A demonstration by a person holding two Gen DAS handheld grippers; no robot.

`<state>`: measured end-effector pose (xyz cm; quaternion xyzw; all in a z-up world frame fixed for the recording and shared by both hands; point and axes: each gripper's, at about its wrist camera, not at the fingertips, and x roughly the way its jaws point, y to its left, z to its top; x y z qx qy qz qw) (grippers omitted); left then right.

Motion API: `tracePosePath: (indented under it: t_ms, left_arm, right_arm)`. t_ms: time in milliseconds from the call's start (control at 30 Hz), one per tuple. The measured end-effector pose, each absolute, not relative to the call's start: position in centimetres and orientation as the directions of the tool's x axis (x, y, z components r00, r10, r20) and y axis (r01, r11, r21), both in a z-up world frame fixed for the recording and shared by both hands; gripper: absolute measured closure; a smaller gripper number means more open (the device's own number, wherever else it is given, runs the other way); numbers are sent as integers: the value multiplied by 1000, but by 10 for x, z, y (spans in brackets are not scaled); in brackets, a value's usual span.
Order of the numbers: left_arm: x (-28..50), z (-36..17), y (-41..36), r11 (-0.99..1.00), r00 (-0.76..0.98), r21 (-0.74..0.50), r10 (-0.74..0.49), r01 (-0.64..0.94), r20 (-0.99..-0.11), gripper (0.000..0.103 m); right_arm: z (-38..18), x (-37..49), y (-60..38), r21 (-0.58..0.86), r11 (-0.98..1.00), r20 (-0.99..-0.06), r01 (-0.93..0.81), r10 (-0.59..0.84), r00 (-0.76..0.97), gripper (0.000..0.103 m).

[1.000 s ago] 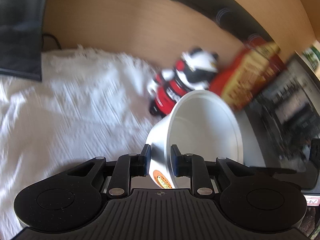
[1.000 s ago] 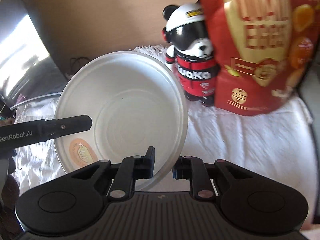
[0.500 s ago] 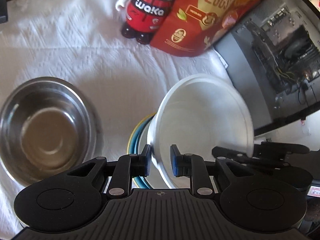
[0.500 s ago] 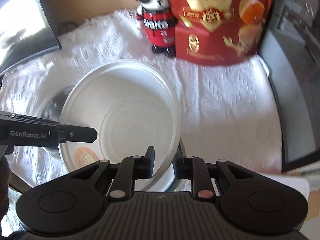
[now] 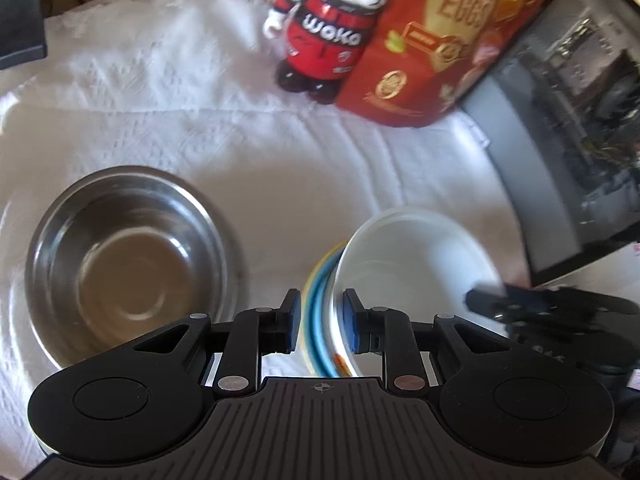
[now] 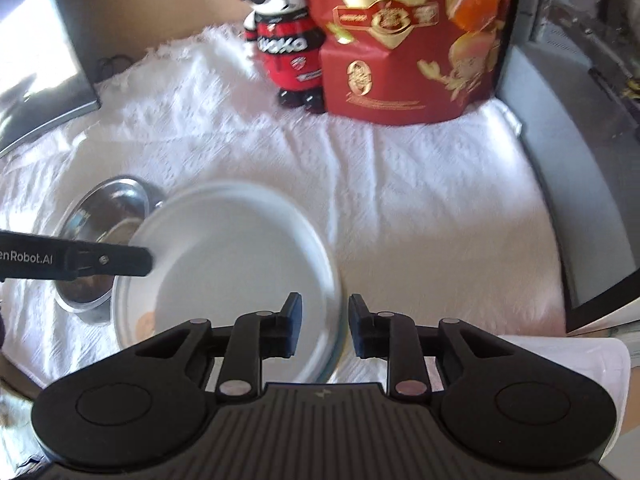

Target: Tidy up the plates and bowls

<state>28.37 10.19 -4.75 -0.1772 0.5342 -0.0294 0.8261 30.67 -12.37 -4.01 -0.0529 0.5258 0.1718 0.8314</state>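
Behind both just-opening tools [image 5: 322, 322] [image 6: 325, 326] straddling the white bowl's [image 6: 240, 256] rim: "EGGS" bag [image 6: 408, 40].

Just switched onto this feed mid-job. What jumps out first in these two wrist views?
The white bowl sits front and centre on a blue-and-yellow rimmed plate, its rim between the jaws of both the left gripper and the right gripper, which have just been opening. Left of it lies a steel bowl; a red egg bag stands behind.

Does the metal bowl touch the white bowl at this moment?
Apart. The left wrist view shows a strip of white cloth between the metal bowl and the white bowl.
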Motion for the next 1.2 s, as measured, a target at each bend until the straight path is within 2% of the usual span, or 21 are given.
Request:
tracePosePath:
  t_ms: [67, 133, 200, 300, 567, 967, 1067, 1200]
  left_arm:
    - [285, -55, 102, 935, 409, -326, -246, -140, -879, 77]
    - [286, -62, 101, 934, 391, -328, -252, -141, -885, 76]
    - [287, -71, 103, 925, 371, -345, -269, -156, -889, 73]
    - [289, -82, 103, 915, 354, -360, -281, -180, -892, 67]
    - [293, -103, 99, 884, 323, -407, -326, -229, -889, 71]
    - [290, -111, 95, 841, 323, -427, -323, -333, -889, 70]
    - [295, -117, 93, 822, 291, -436, -343, -366, -893, 66]
    - [296, -110, 79, 867, 299, -382, -291, -320, -909, 60]
  right_arm:
    - [-42, 308, -127, 96, 939, -886, -331, 232, 401, 70]
    - [-49, 310, -130, 105, 943, -891, -315, 230, 392, 57]
    - [-55, 313, -134, 126, 944, -899, -306, 239, 366, 54]
    - [-66, 316, -140, 206, 935, -906, -289, 294, 305, 52]
    - [-105, 330, -148, 417, 888, -888, -194, 443, 120, 49]
    - [-125, 344, -130, 458, 841, -878, -286, 478, 1, 45]
    - [-127, 351, -128, 471, 827, -872, -306, 488, -21, 45]
    - [-126, 359, -127, 473, 819, -869, -326, 494, -21, 44]
